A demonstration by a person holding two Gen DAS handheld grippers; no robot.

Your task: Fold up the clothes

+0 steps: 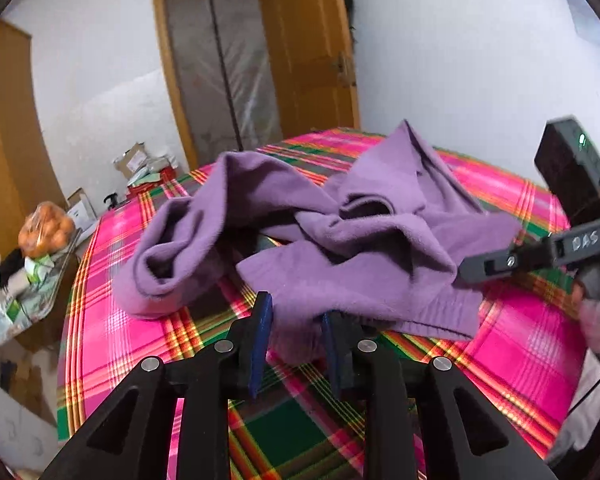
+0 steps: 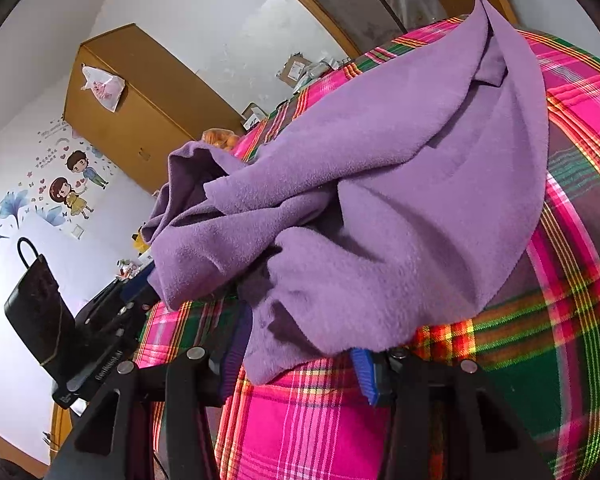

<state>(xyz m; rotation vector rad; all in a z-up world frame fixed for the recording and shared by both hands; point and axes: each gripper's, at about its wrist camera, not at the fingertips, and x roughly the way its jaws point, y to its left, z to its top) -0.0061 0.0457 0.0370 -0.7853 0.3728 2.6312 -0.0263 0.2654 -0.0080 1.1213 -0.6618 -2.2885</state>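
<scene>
White-walled room with a wooden door and wardrobe behind a surface spread with a pink, green and orange plaid cover, a bed or a counter, hard to tell which. Heaped at its middle, a purple fleece garment, crumpled, with one sleeve end or cuff trailing toward the left edge and a hem reaching the near edge. Left claw parted, hem lying between the blue pads but loosely, no pinch evident. Right claw spread wide at the near right side, fleece draped down between its fingers, nothing clamped. Likely trouble from here: closing on a bunch, not a single edge, and so lifting several layers at once and locking the tangle in; catching the plaid cover along with the hem and dragging it; uneven pulls from the two claws twisting the garment instead of spreading it flat. Also at risk, the sleeve end sliding off the left edge toward the clutter and bag of oranges below.
</scene>
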